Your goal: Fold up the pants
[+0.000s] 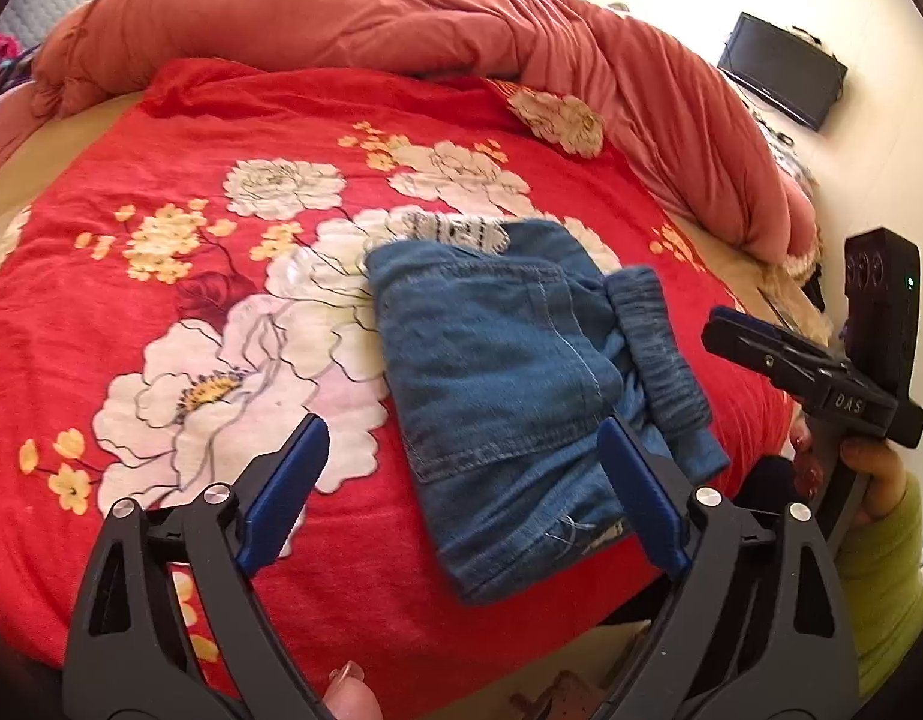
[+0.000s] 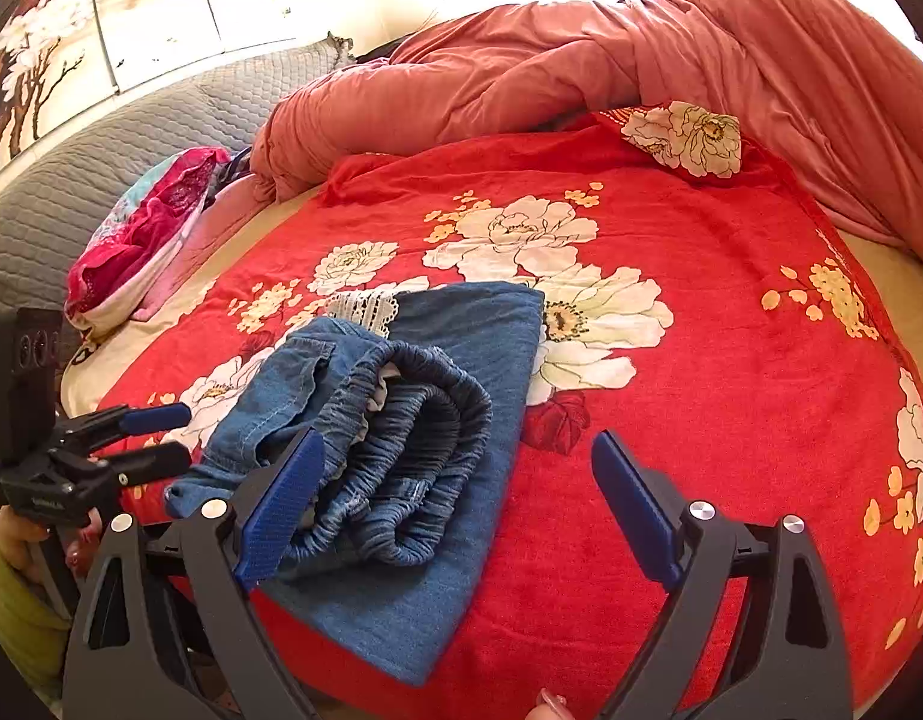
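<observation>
Denim pants [image 1: 509, 378], folded bundle, elastic waistband [image 2: 413, 450] on top, near front edge of red floral blanket [image 1: 161, 276]. My left gripper [image 1: 467, 498], right gripper [image 2: 455, 504]: jaws spread, empty. Fold looks near done; next I'd square the bundle.

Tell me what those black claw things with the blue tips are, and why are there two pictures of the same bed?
Those claws are grabbing tools, not a robot. A person holds one in each hand and squeezes it to pinch things. Each tool carries a small camera looking out along its two fingers, so you get two pictures: one from the left gripper, one from the right gripper. Each camera also catches the other tool off to the side.

On the bed lies a red blanket with big white flowers, and behind it a bunched-up salmon-pink quilt. On the blanket sit small blue denim pants with a stretchy waistband, already folded into a bundle, with a bit of white lace peeking out.

Both grippers are open and hold nothing.
</observation>
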`<act>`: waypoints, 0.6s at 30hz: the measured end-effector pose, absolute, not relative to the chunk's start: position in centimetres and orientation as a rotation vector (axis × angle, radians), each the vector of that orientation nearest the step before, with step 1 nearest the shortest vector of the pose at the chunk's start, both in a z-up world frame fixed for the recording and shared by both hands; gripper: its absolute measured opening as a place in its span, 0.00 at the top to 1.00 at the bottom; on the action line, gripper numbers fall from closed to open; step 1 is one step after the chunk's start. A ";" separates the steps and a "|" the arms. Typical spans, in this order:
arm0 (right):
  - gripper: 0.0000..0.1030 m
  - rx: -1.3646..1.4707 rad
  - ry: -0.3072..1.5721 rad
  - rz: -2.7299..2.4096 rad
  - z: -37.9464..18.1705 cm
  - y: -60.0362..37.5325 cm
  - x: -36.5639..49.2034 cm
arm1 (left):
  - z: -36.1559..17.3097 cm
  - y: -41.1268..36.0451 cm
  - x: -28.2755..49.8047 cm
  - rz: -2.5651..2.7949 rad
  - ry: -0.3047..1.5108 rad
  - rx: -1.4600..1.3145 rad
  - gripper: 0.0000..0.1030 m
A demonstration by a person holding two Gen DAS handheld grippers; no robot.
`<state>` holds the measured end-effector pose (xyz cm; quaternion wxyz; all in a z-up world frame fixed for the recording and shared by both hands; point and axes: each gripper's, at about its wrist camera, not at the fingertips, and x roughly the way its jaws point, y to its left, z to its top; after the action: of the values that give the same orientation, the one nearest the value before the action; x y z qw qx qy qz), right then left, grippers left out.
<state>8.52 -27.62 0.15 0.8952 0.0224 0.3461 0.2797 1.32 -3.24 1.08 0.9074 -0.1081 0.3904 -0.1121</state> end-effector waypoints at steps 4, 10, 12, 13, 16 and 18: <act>0.07 0.061 0.722 0.567 0.4 -27.6 9.0 | 0.7 -2.8 1.8 -0.195 0.825 -0.233 0.18; 0.06 0.073 0.724 0.558 0.6 -27.7 9.6 | 0.6 -2.5 2.2 -0.168 0.833 -0.233 0.13; 0.06 0.074 0.725 0.559 0.5 -27.6 9.7 | 0.4 -2.5 2.3 -0.165 0.840 -0.228 0.12; 0.05 0.071 0.729 0.556 0.3 -27.5 9.8 | 0.4 -2.5 2.3 -0.164 0.840 -0.226 0.11; 0.05 0.072 0.738 0.556 -0.1 -27.3 10.1 | 0.3 -2.5 2.6 -0.159 0.845 -0.224 0.10; 0.05 0.078 0.748 0.554 -0.6 -27.3 10.3 | 0.1 -2.4 2.8 -0.151 0.851 -0.222 0.10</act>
<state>10.32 -27.26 -0.60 0.8929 0.0375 0.3608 0.2669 2.84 -2.45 0.09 0.9021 -0.1071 0.4117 -0.0728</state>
